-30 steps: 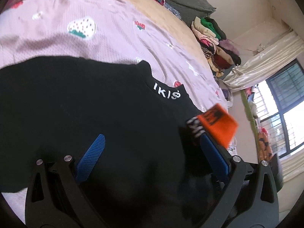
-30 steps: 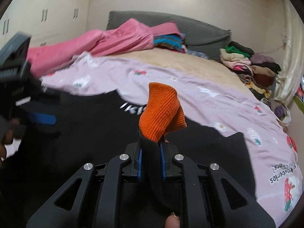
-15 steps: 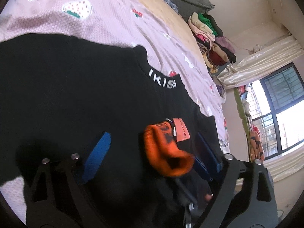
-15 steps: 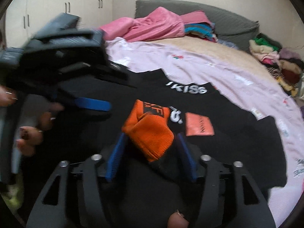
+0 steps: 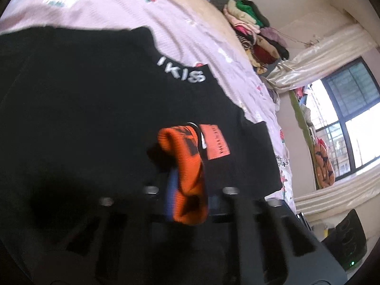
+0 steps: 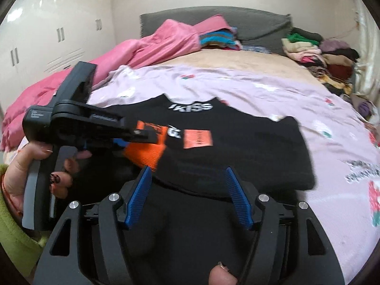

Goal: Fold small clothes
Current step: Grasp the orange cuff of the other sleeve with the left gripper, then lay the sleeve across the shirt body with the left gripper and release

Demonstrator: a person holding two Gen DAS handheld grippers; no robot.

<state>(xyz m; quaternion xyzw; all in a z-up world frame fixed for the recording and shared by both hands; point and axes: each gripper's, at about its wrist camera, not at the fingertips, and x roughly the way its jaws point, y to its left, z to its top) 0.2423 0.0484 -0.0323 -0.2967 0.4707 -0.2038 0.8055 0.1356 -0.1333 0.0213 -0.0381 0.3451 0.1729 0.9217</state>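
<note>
A black knit sweater [image 6: 237,147] lies spread flat on the lilac printed bedsheet [image 6: 273,87], its orange ribbed cuff [image 5: 187,166] folded in over the chest beside an orange tag [image 6: 197,138]. The left gripper [image 5: 190,197] has just been closing and now pinches that cuff; the right gripper [image 6: 187,197] has just been opening, nothing between its blue pads. Best to draw the sleeve taut and lay it straight — no bunching. No containers in view.

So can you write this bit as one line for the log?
left gripper: just closed, shut on orange cuff | right gripper: just opened, open, nothing between pads | black sweater: flat on bed
</note>
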